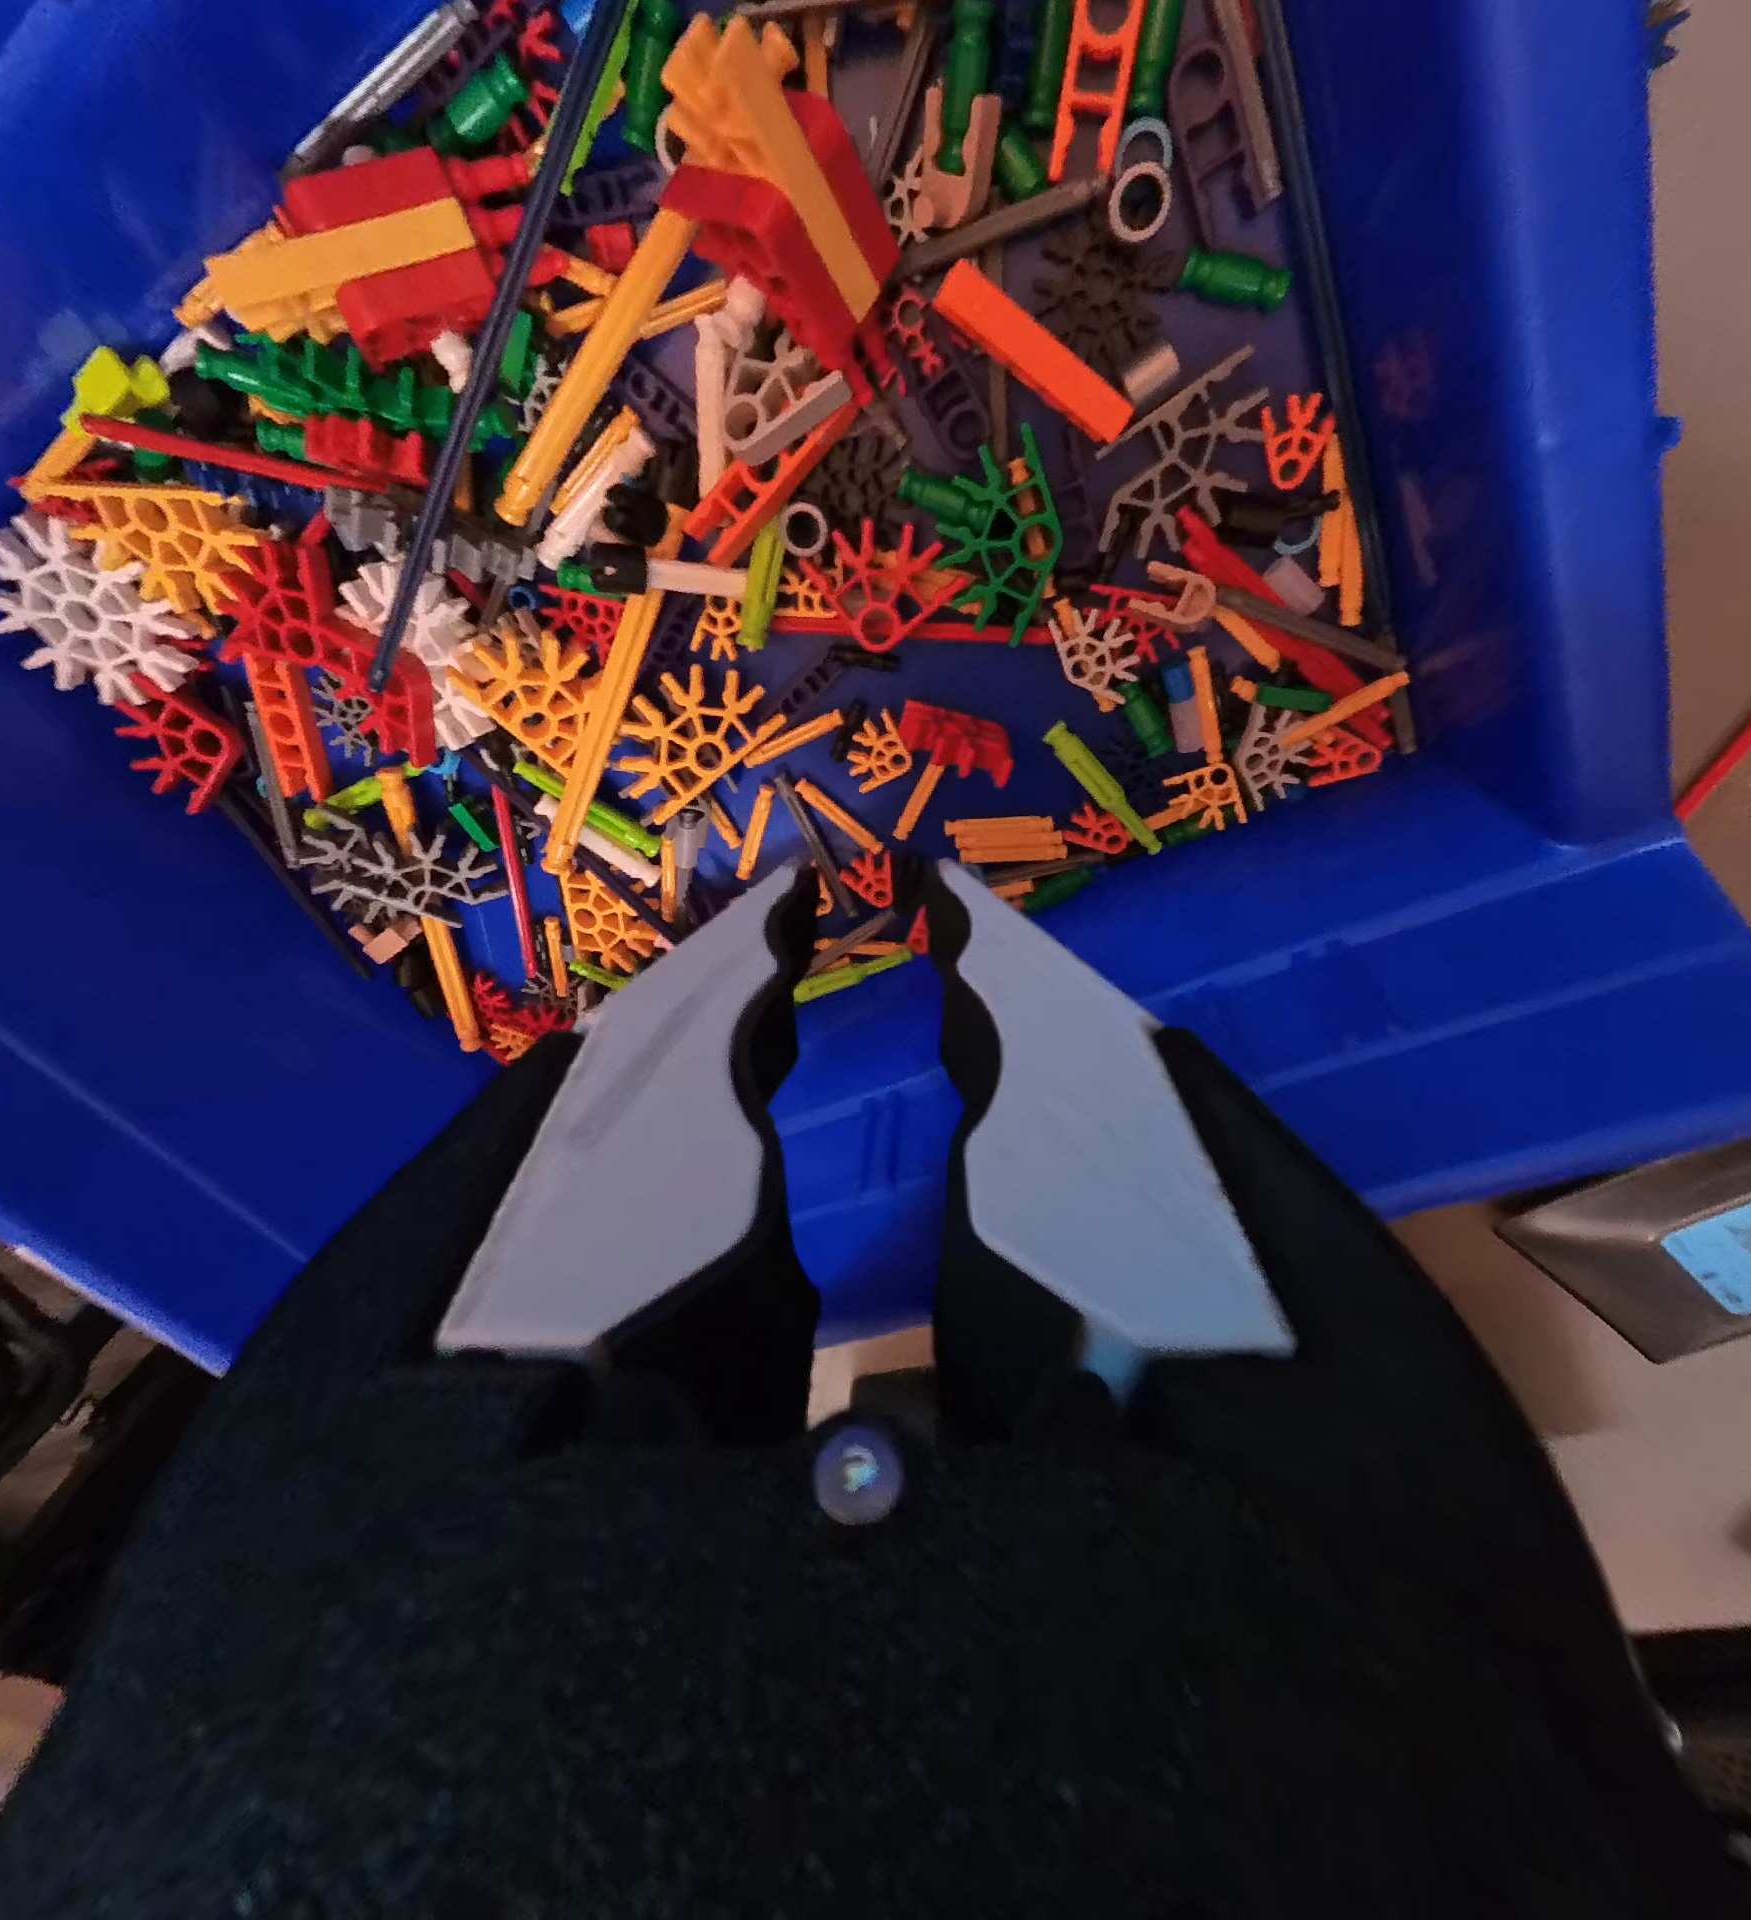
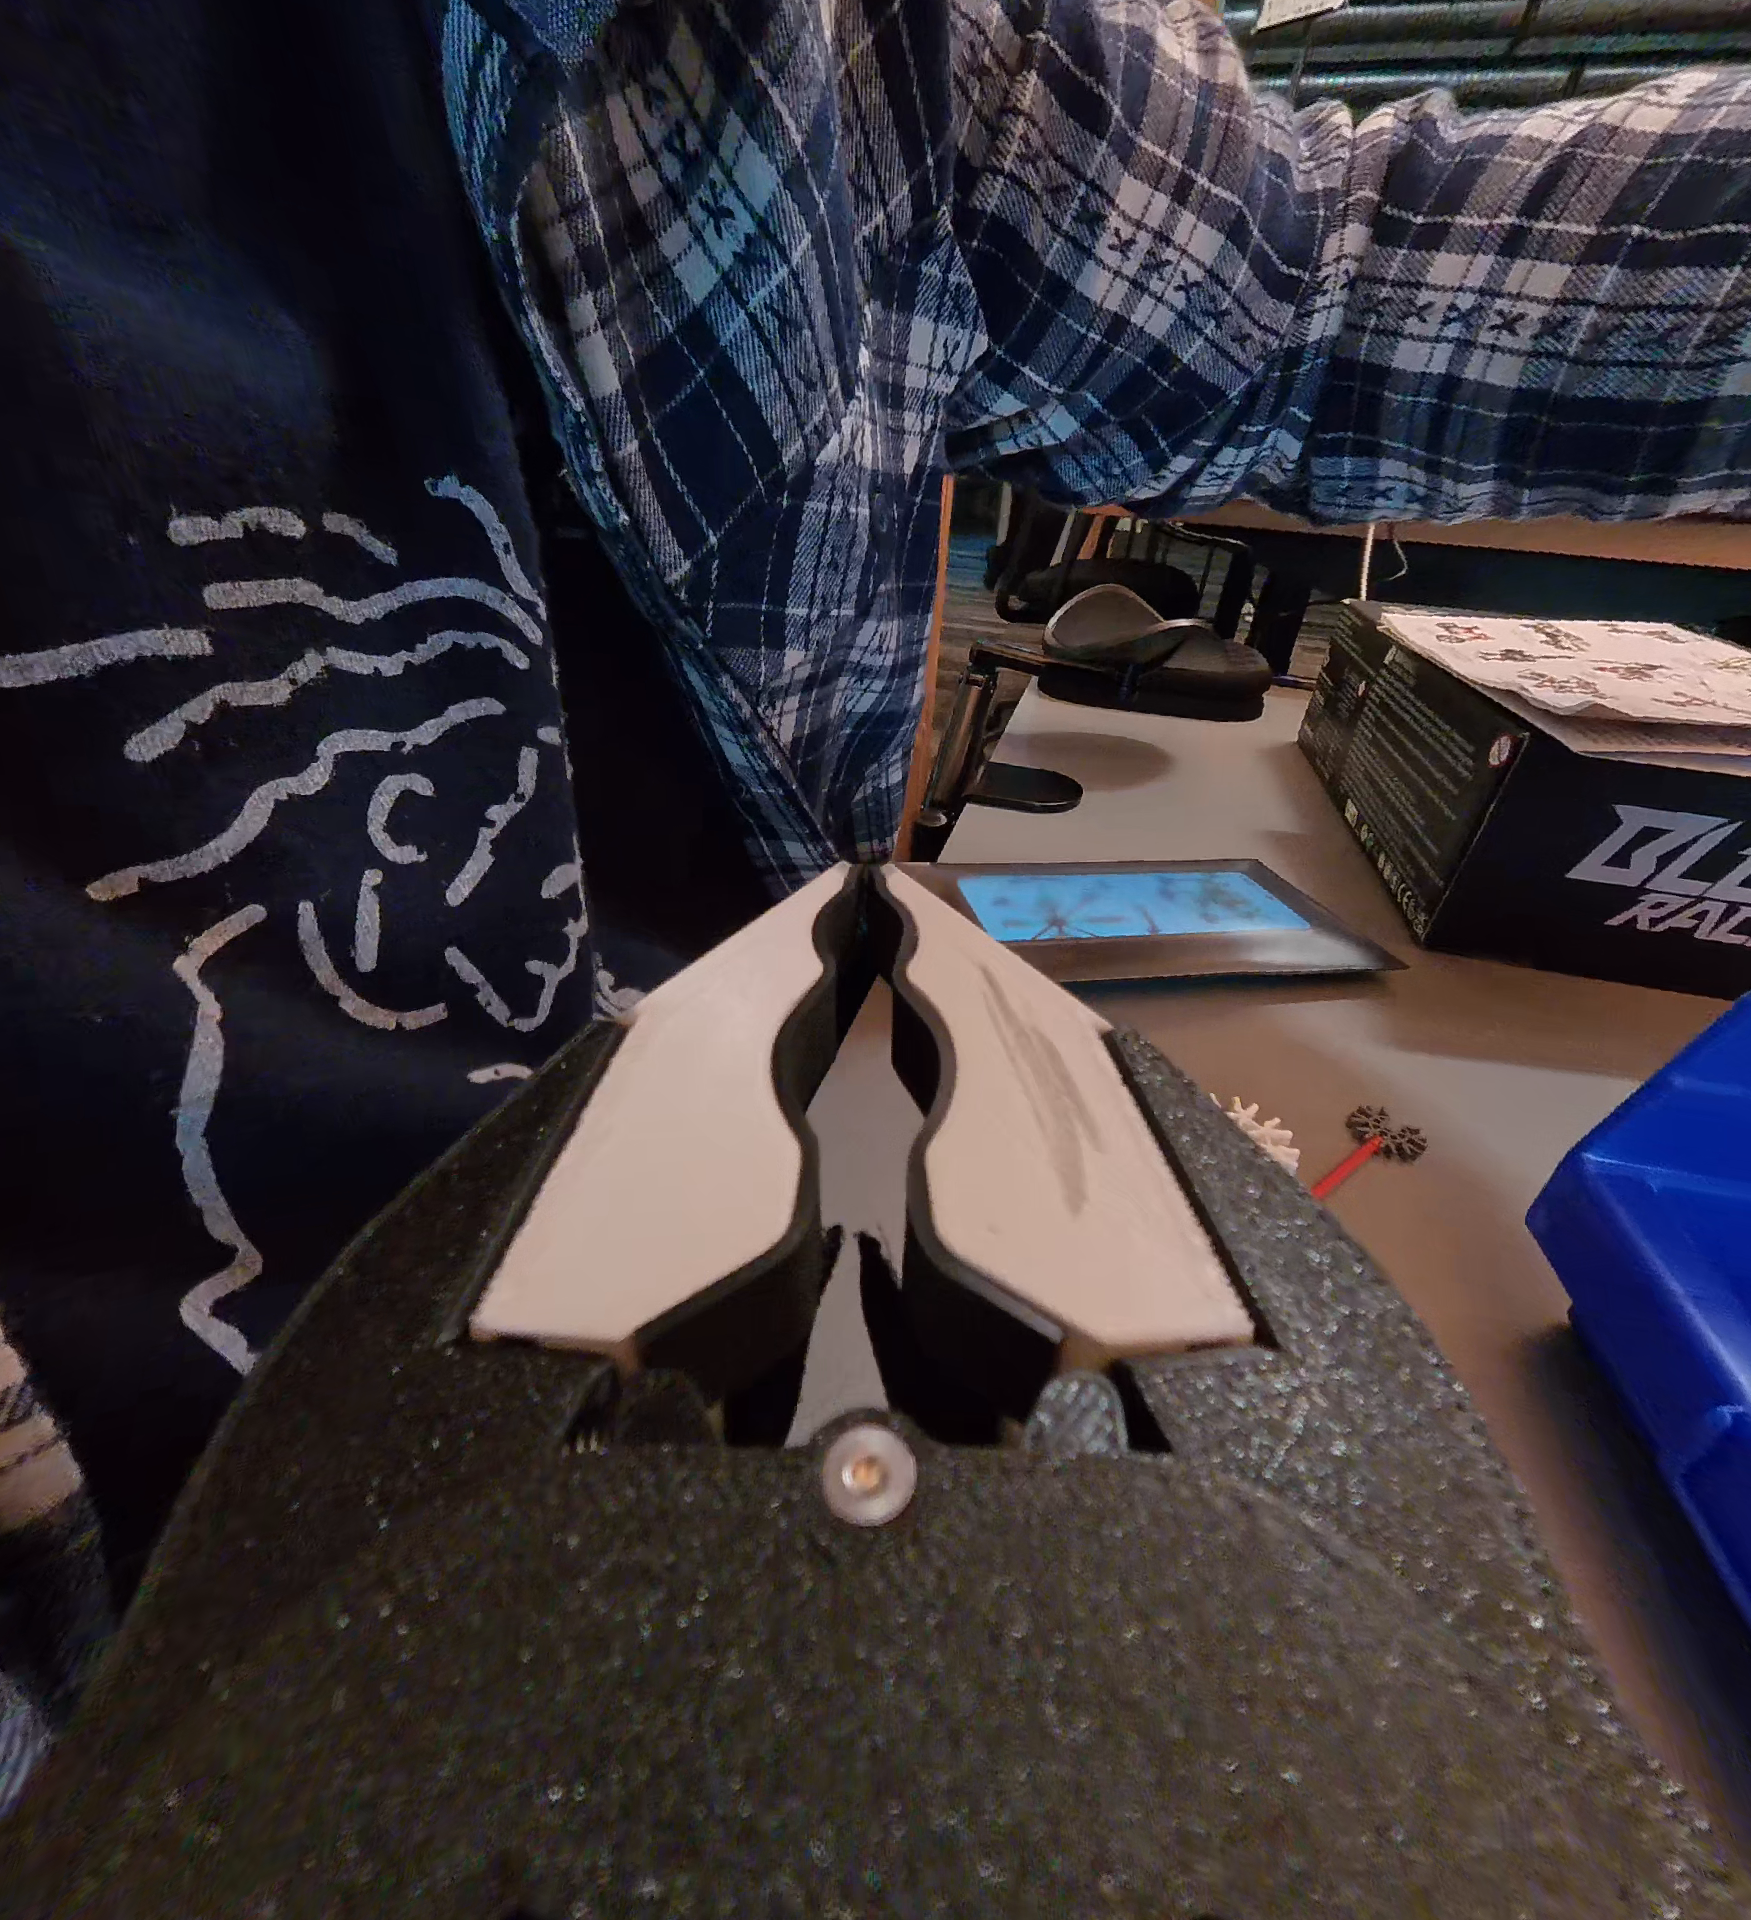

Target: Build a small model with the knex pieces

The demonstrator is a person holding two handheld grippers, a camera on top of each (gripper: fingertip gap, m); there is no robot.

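Toy building pieces (image 1: 705, 499) are lying piled in the blue bin (image 1: 1536, 935) filling the upper frame, with the left gripper (image 1: 866, 878) hanging spread and empty over them, while the right gripper (image 2: 863, 873) is pointing pinched together, empty, at a plaid shirt (image 2: 850, 312).

**Two wrist cameras, one looking down, one level**

The left wrist view looks steeply down along its own jaws into a blue bin (image 1: 1473, 987) of loose construction pieces (image 1: 705, 499), close above it; the bin fills the upper two thirds of the frame. The right wrist view sits low over the pale surface (image 2: 1214, 790) and faces nearly level, close against a person's plaid sleeve (image 2: 1214, 260) and dark shirt (image 2: 227, 520). Both views share the bin, cut off at the lower right of the right view, a tablet (image 1: 1744, 1247) at right, and a small red-rod model (image 2: 1370, 1143)
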